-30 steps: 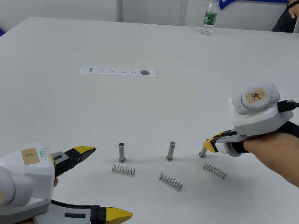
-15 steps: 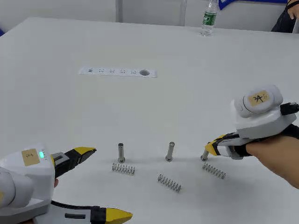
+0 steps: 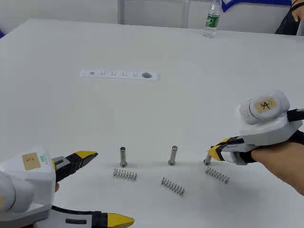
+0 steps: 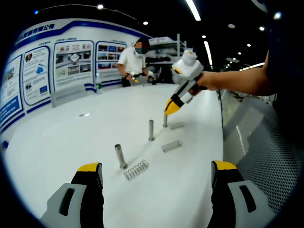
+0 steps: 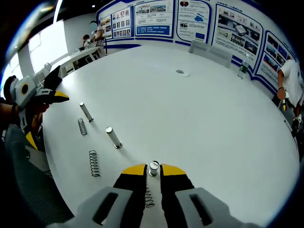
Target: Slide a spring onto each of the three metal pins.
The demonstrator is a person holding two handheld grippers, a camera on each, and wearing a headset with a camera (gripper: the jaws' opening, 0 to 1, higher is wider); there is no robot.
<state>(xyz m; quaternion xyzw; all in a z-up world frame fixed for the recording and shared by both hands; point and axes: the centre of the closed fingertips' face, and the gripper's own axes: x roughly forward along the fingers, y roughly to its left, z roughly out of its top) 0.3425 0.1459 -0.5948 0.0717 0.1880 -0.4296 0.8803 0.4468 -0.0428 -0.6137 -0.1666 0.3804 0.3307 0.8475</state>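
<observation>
Right gripper (image 5: 153, 170), jaws nearly closed, pinches the rightmost short steel pin (image 5: 153, 166). In the head view the yellow tips half hide it. Its coiled wire spring (image 3: 217, 175) lies just beside. Left gripper (image 4: 156, 166) gapes wide, empty. White power strip (image 3: 119, 74) and clear water bottle (image 3: 213, 18) sit well behind.

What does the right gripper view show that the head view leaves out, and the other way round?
Right gripper view: the nearest pin's head, seemingly pinched between the right claw's yellow tips, and wall posters. Head view: the hand holding that claw, and the socket strip's sockets. Both: the other two pins upright, three springs lying on the white table, the open left claw, a bottle.
</observation>
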